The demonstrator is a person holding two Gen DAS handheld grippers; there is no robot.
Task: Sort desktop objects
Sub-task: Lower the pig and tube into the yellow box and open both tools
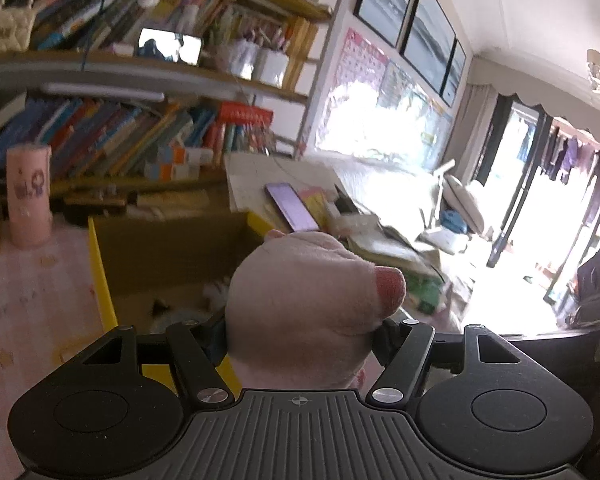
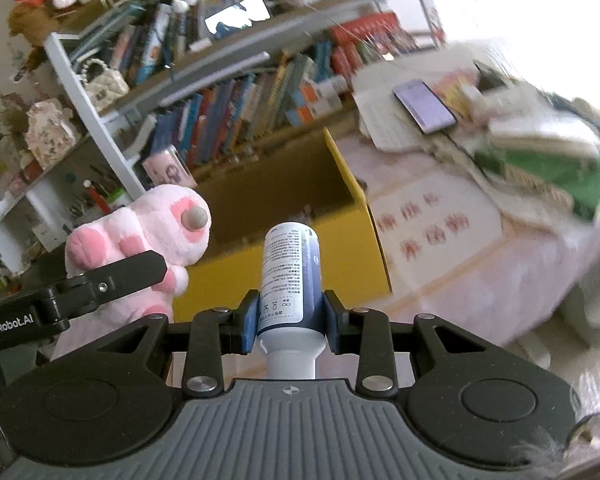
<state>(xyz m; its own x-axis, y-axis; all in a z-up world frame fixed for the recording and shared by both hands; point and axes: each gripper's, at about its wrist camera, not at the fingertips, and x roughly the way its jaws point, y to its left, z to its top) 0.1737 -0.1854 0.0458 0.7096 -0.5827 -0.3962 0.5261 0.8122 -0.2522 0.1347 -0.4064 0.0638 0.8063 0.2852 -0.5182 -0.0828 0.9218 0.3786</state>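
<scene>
Just ahead of both grippers and slightly below: a yellow box (image 2: 356,216) with a brown cardboard inside, open at the top, on a pink-covered bench (image 2: 452,248).

Left gripper (image 1: 300,332): clamped on a pink plush toy (image 1: 304,300), pads pressed into its soft body at mid width. In the right wrist view the same plush toy (image 2: 148,240) sits left of the right gripper, with the left gripper's black finger (image 2: 128,272) across it.

Right gripper (image 2: 290,320): clamped on a white and dark blue bottle (image 2: 290,276) near its neck, cap end toward the camera, base pointing forward at the box.

Step in hand, judged from this: carrying both things to the box. To do well: hold both grips firm; bring each thing fully over the opening, clear of the yellow rim; lower before letting go. Bottle held close to one end, so likely to swing if the grip slackens. Plush toy soft and bulky, apt to snag on a pad; open wide.

Writing: "GenRobot.AI" (image 2: 8,326) in white on the left gripper's body. Bottle label carries dense small print, too fine to read. Pink cup (image 1: 28,196) left of the box, purple marks on it unreadable.
</scene>
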